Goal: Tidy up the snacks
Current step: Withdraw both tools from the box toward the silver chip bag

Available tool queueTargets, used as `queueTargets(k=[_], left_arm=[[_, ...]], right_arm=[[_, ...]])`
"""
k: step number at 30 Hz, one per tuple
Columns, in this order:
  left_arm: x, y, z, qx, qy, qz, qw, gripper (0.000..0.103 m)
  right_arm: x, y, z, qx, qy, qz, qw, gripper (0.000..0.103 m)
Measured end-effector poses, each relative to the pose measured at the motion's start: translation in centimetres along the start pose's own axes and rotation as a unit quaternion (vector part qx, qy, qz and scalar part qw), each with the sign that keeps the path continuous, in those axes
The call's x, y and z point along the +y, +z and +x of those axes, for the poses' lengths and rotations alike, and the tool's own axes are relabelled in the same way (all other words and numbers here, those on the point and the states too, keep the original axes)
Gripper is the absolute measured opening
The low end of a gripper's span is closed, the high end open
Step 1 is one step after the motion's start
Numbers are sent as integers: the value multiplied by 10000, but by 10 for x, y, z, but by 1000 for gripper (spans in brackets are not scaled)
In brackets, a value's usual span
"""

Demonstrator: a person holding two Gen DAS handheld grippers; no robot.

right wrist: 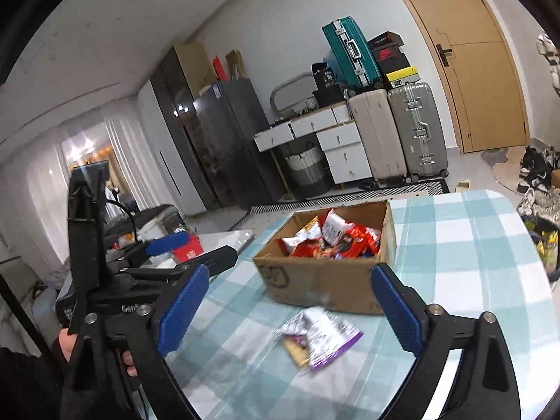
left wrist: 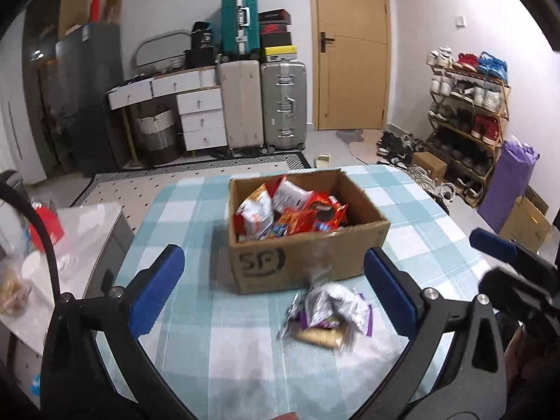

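A cardboard box (left wrist: pixel 308 259) (right wrist: pixel 325 280) stands on the checked tablecloth, holding several red and white snack packs (left wrist: pixel 290 210) (right wrist: pixel 332 239). In front of the box a purple and silver snack bag (left wrist: pixel 329 309) (right wrist: pixel 318 336) lies loose on the cloth. My left gripper (left wrist: pixel 276 294) is open, its blue pads wide apart with the loose bag between and beyond them, untouched. My right gripper (right wrist: pixel 290 308) is open too, above and nearer than the same bag, with nothing in it. In the right wrist view the left gripper (right wrist: pixel 182 248) shows at the left, held by a hand.
The table (left wrist: pixel 196 210) (right wrist: pixel 472 245) has a blue and white checked cloth. A lower side table (left wrist: pixel 80 241) with clutter stands at its left. Behind are suitcases (left wrist: pixel 283 105), white drawers (left wrist: pixel 203 119), a door (left wrist: pixel 350 45), and a shoe rack (left wrist: pixel 469 119) at the right.
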State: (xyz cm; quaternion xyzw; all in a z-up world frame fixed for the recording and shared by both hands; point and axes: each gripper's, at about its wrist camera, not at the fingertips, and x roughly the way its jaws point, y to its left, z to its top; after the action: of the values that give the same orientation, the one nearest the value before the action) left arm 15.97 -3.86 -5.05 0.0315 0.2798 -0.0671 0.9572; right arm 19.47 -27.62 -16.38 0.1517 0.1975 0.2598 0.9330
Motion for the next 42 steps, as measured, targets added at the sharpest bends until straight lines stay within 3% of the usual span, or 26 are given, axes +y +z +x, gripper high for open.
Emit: queueTargets(k=[6,12,21,29,34,42], left_arm=[[28,-48,-1,13,256,-472,9986,102],[42,-86,17,203,145,-705,9972,102],[35,-113,59,506,42,-401,9979,102],[39,-118,87,780,-63,-666,9947,102],[45,-119,96,964,-351,-811,9914,102],[67,-131,134,1523,-1020,-1471,9720,101]], right_arm=[[6,-34,0,139,-202,-40,9997,102],[-8,-61,18,548,-445,249,9972,102],[-23,-78,54,938,-379,542,9934,102],[-21,-74,92,1212,-719,-6,9900,102],[-25,-71,123,1489,-623,-145,9868,102],[-34,-59,162,1754,-379,-322,9832,102]])
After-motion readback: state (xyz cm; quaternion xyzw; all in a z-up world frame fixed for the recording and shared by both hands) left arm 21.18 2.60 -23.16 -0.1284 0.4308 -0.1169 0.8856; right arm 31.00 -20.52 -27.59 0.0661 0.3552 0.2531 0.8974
